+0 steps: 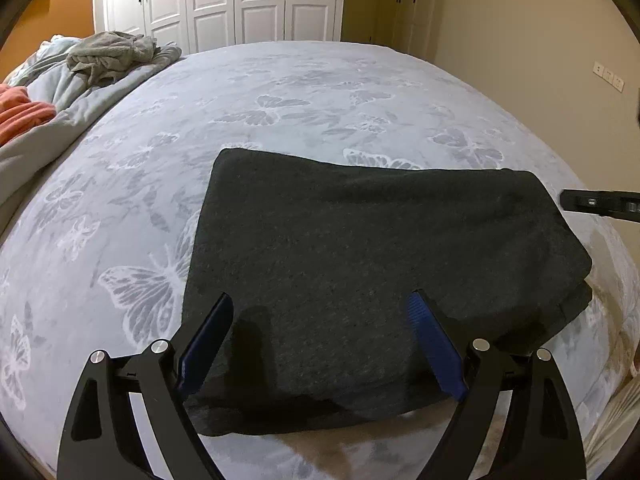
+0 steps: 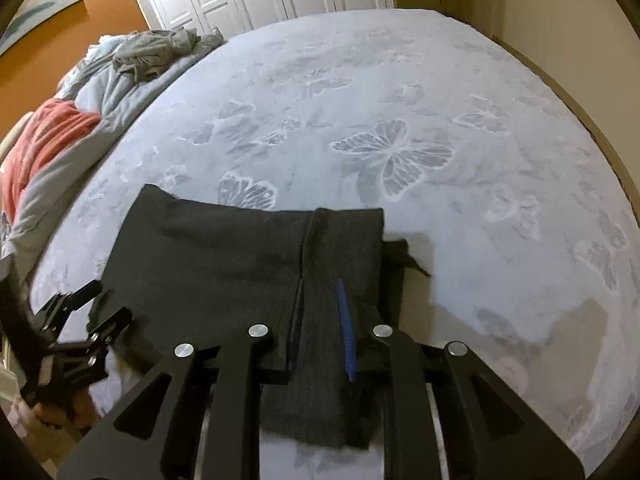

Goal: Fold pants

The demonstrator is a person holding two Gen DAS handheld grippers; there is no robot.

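A home bedroom: a wide bed (image 1: 304, 92) under a pale butterfly-print cover, a rumpled duvet (image 1: 100, 80) and grey garment (image 1: 112, 54) heaped at its far side, white panelled wardrobe doors (image 1: 240, 0) behind, an orange wall with a picture (image 2: 40, 4).

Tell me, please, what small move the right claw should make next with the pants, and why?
Probably open the right claw and draw it back. Its jaws look closed on a fold of the dark pants, which already lie as a compact folded rectangle on the butterfly bedspread. The left claw is open over them, gripping nothing.
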